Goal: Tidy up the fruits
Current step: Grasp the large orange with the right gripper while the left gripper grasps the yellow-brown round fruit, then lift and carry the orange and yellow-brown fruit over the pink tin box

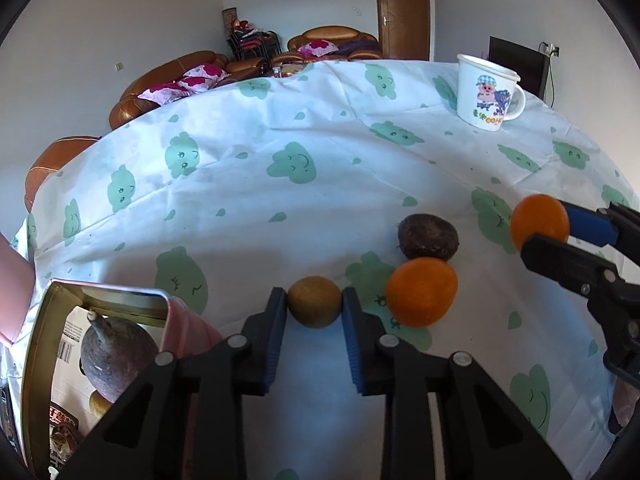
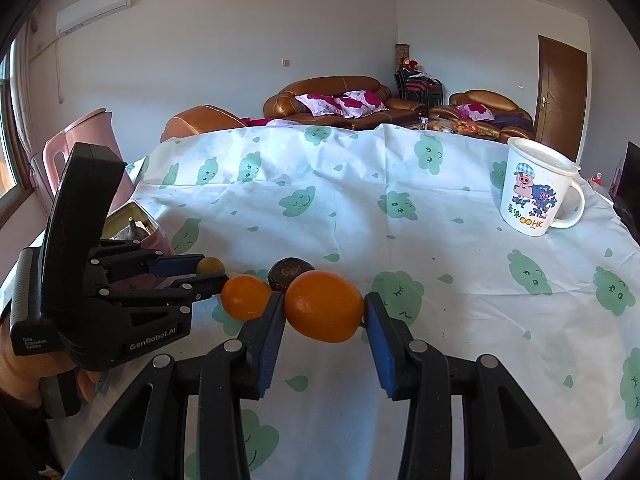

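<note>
Two grips: both claws are closed on fruit, one piece each.
Left gripper (image 1: 315, 308): blue pads pressed on either side of the small brown fruit (image 1: 315, 307), taken across its widest part; it sits low on the tablecloth (image 1: 280, 208), and whether it has left the cloth I cannot tell.
Brown fruit handling: looks light, round, matte rough skin, so low slip risk; probably thin-shelled, so a gentle squeeze is enough.
Right gripper (image 2: 325, 312): jaws closed on the held orange (image 2: 324, 306), pads at its left and right ends, fruit seen clear of the cloth in the left wrist view.
Orange handling: heavier, firm but yielding, smooth waxy peel; a grip across the middle is right, off-centre it could roll out.
Just beside: second orange (image 1: 422, 292) lies right of the left claw, touching the dark round fruit (image 1: 429, 237) behind it; both loose on the cloth.
Roll risk: round fruit on soft cloth, a nudge from a jaw would send them off.
Near left: open tin box (image 1: 40, 344), pink outside, already holding a large dark pointed fruit (image 1: 116, 356); likely drop spot, my guess.
Far right: cartoon mug (image 1: 486, 92), upright, well apart from the work.
</note>
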Available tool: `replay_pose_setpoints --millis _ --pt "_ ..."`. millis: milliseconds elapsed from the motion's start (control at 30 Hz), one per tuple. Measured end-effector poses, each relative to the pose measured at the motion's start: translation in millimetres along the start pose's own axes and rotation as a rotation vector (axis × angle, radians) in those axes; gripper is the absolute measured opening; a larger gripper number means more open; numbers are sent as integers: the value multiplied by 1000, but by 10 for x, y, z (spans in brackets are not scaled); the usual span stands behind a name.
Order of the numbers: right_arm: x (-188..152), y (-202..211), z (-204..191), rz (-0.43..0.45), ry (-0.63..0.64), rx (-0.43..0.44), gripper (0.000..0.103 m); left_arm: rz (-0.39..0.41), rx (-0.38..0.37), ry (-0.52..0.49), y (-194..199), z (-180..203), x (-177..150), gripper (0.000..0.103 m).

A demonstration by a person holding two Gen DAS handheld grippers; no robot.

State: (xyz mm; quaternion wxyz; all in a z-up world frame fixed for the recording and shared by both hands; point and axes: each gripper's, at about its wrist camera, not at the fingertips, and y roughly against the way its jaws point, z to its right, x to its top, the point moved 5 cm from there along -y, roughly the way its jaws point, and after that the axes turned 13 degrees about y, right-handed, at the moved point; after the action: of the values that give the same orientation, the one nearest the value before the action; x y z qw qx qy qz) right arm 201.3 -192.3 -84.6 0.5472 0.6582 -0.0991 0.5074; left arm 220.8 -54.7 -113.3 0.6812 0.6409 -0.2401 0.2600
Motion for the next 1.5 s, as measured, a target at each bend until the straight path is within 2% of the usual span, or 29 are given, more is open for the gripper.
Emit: replay_pose_setpoints --millis 333,700,1200,1500 --pt "30 124 -16 66 11 3 43 150 -32 65 367 -63 -21 29" --pt "64 268 -35 145 25 -14 43 298 -21 97 684 -104 -57 29" --pt "78 449 -63 231 40 -39 42 423 0 116 952 -134 -123 29" --pt "78 557 -97 287 60 -64 42 463 -6 132 1043 -157 -153 29"
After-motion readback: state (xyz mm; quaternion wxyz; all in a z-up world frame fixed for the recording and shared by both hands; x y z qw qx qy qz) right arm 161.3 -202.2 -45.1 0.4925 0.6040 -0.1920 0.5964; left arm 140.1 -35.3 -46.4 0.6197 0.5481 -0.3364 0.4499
